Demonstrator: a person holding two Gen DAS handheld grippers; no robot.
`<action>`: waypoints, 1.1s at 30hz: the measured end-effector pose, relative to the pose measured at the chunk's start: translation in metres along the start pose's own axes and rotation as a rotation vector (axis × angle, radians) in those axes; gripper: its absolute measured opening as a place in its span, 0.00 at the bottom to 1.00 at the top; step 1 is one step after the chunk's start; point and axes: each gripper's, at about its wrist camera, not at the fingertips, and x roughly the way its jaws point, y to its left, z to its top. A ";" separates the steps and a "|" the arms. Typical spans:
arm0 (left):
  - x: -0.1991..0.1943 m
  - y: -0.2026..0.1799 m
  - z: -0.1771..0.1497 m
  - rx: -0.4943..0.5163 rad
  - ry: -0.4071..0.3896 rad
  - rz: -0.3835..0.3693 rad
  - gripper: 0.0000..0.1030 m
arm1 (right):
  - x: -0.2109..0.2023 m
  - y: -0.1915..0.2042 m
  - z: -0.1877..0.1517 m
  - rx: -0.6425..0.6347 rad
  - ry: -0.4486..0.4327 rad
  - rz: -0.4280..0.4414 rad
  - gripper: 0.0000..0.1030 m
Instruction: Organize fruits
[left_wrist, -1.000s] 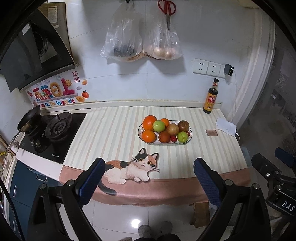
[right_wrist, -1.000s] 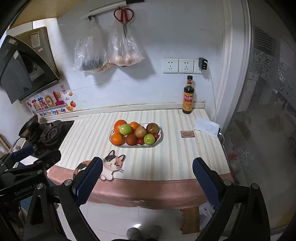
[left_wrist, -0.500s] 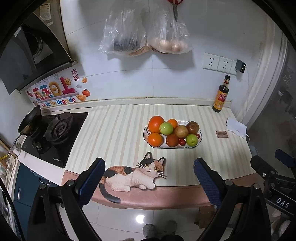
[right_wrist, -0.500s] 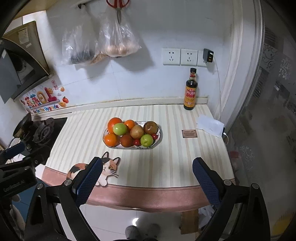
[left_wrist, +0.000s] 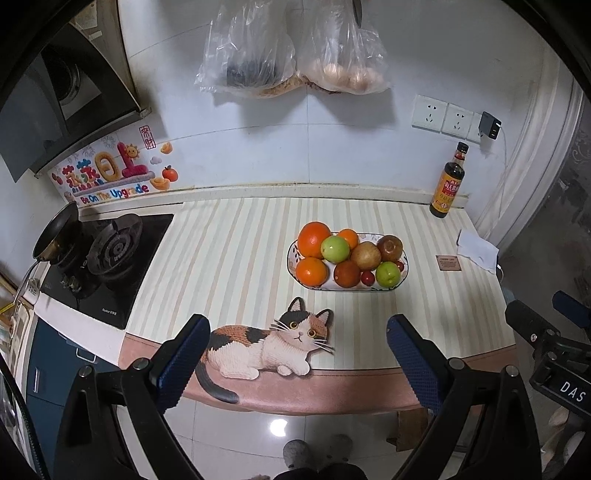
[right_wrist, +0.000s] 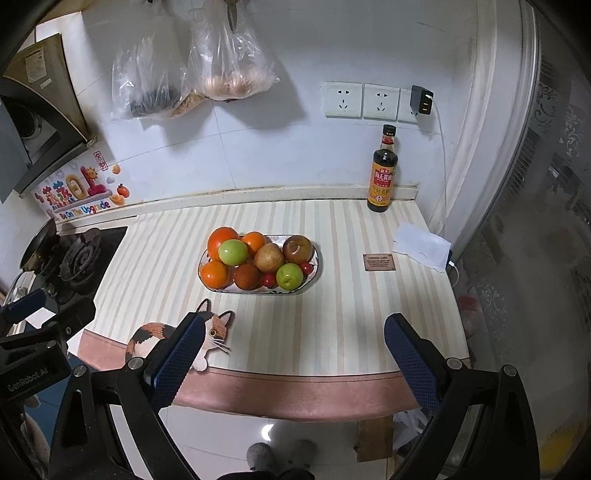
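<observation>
Kitchen bench (left_wrist: 229, 258) under a striped cover, viewed from both wrist cameras. All visible fruits (left_wrist: 347, 258) (oranges, green and brown fruit, small red ones) lie heaped in one oval dish (left_wrist: 291, 264) at mid-bench; none lies loose on the cover. This arrangement fits either a sorting completed or a heap awaiting redistribution. Left gripper (left_wrist: 297, 352) and right gripper (right_wrist: 293, 350) hover short of the bench edge, jaws spread wide, grasping nothing. Surroundings: gas hob (left_wrist: 110, 254) at left, sauce bottle (right_wrist: 383, 173) against the tiled wall, hanging plastic bags (left_wrist: 295, 51) above.
</observation>
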 end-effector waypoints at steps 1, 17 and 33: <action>0.000 0.000 0.000 0.002 0.000 0.000 0.95 | 0.000 0.000 0.000 -0.002 0.000 -0.002 0.97; 0.003 0.002 0.000 0.004 0.002 -0.001 0.95 | 0.003 0.004 -0.002 -0.011 0.023 0.016 0.97; 0.001 0.005 -0.003 -0.002 -0.001 -0.002 0.95 | 0.003 0.005 -0.004 0.002 0.029 0.014 0.97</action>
